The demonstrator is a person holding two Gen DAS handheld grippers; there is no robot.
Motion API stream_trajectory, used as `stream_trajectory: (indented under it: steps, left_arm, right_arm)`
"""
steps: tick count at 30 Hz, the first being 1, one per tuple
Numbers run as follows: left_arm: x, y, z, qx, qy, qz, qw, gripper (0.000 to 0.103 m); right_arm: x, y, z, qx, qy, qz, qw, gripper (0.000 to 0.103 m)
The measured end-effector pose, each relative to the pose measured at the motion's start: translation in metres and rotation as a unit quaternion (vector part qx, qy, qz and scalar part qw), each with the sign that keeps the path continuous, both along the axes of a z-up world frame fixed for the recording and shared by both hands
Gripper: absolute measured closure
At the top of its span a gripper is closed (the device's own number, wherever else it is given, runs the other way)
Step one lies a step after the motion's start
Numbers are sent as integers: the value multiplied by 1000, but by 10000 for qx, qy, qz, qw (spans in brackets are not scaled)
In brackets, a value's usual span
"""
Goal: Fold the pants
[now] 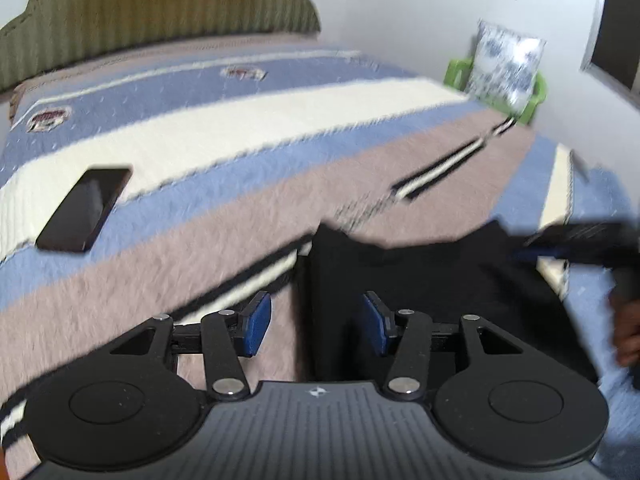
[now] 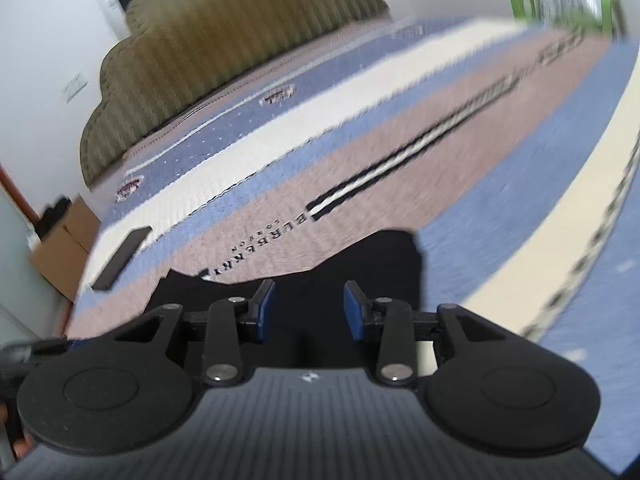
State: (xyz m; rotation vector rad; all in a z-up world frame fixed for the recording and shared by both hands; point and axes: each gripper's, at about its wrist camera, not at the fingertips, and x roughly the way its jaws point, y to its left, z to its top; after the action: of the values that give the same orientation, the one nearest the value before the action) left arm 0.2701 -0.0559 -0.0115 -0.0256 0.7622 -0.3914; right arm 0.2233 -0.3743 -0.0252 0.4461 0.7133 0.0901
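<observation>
The left gripper is released, jaws wide, over the left edge of the black pants at the near edge of the bed. The right gripper is also released above them. Better to pinch both corners evenly, far from the phone.

Black pants, folded into a compact dark bundle with an uneven far edge, flat on the striped bedspread

A dark phone lies on the striped bedspread — green headboard behind, patterned pillow beside.
</observation>
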Motion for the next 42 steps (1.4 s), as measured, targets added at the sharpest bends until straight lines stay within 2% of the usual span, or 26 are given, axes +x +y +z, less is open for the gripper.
stream_trajectory:
  steps: [1,2,3,4,6,8,10,11,13,16,18,19,21,22,23,26,28,30,32,36,40,42]
  left_arm:
    - [2,-2,5,-130,-17,-75,9999,54]
    - [5,-6,9,-267,23,-182,9995,46]
    - [10,-12,11,-381,131,-321,9987,31]
    - [15,-19,10,-454,216,-439,9978,27]
    - [21,-34,2,-467,227,-558,9971,26]
    - [30,-48,-14,-206,455,-550,9972,26]
    - [36,-57,-32,50,701,-547,9960,26]
    - [35,-60,-39,205,673,-567,9959,26]
    - [25,-62,-42,555,361,-533,9964,27]
    - [6,-54,-32,516,143,-440,9976,26]
    - [-8,-49,-27,492,161,-501,9974,25]
    - [-15,-48,-27,551,168,-504,9971,22]
    - [-18,-53,-38,1030,215,-710,9919,20]
    - [-19,-53,-42,1212,149,-744,9897,19]
    - [-22,-50,-39,1178,88,-665,9908,20]
    - [-32,-33,-23,610,133,-383,9973,20]
    - [-48,-21,-12,281,110,-279,9992,20]
    - [-66,-14,-3,217,29,-185,9996,20]
    - [-84,-9,4,198,-47,-95,9997,20]
    - [-117,-3,13,92,-24,-100,9999,20]
    - [-141,-2,17,105,2,-140,9998,20]
    - [-153,-3,18,235,18,-108,9997,19]
  right_arm:
    - [10,-2,-10,176,117,-132,9997,69]
    - [18,-4,-20,293,267,-252,9989,68]
    - [26,-7,-31,325,463,-348,9978,70]
    - [30,-8,-41,317,615,-402,9968,71]
    - [26,-10,-42,362,562,-456,9967,72]
    - [11,-9,-31,281,424,-488,9975,69]
    - [-15,0,-11,-124,182,-320,9992,59]
    - [-28,7,-2,-360,129,-106,9992,52]
    - [-53,21,9,-902,133,409,9950,46]
    - [-73,35,4,-1561,569,995,9811,39]
    - [-73,37,-14,-1734,974,1145,9733,26]
    - [-72,34,-20,-1664,1050,1042,9749,22]
    - [-74,25,-19,-1380,1076,757,9817,19]
    - [-77,23,-15,-1307,990,603,9846,19]
    - [-82,24,-11,-1312,909,462,9861,17]
    - [-102,37,6,-1595,714,-237,9843,2]
    - [-123,51,22,-1719,418,-509,9829,0]
    - [-150,70,38,-1808,-95,-705,9809,0]
    - [-170,87,45,-1924,-380,-879,9766,0]
    - [-195,117,52,-2118,-390,-1168,9695,0]
    - [-211,137,57,-1941,-392,-873,9763,0]
    - [-224,143,61,-1937,-490,-981,9749,0]
